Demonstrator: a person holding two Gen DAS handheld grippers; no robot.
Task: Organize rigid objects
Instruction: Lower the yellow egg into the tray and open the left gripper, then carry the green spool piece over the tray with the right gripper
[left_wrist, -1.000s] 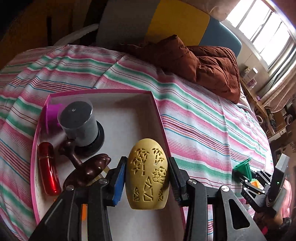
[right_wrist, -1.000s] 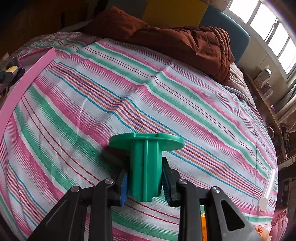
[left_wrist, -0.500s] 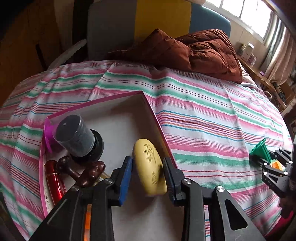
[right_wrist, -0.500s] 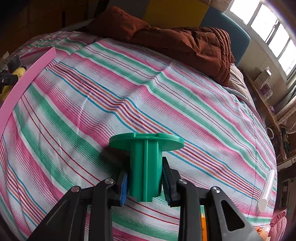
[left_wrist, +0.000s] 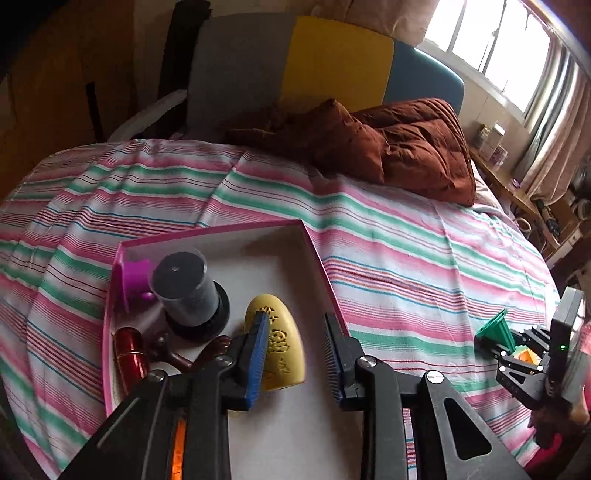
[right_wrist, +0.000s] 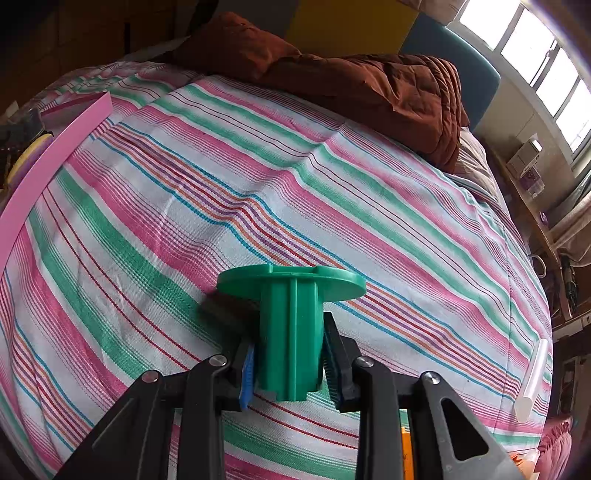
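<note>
the left gripper (left_wrist: 295, 347) has just spread open, leaving the yellow egg (left_wrist: 277, 343) lying in the pink tray (left_wrist: 218, 230). the right gripper (right_wrist: 290, 363) keeps pinching the green spool (right_wrist: 291, 332) above the striped bedsheet (right_wrist: 184, 199), likely next to go in.

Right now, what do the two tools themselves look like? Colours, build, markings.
Both match: matte black plastic linkage arms with silver rivets and triangular cutouts. Left tool has ridged pads, the left one blue, plus an orange strip down the body. Right tool shows the same blue ridged pads and an orange strip. Seen from the left camera, the right one carries a black box with a green light. No cables or sleeves visible.
</note>
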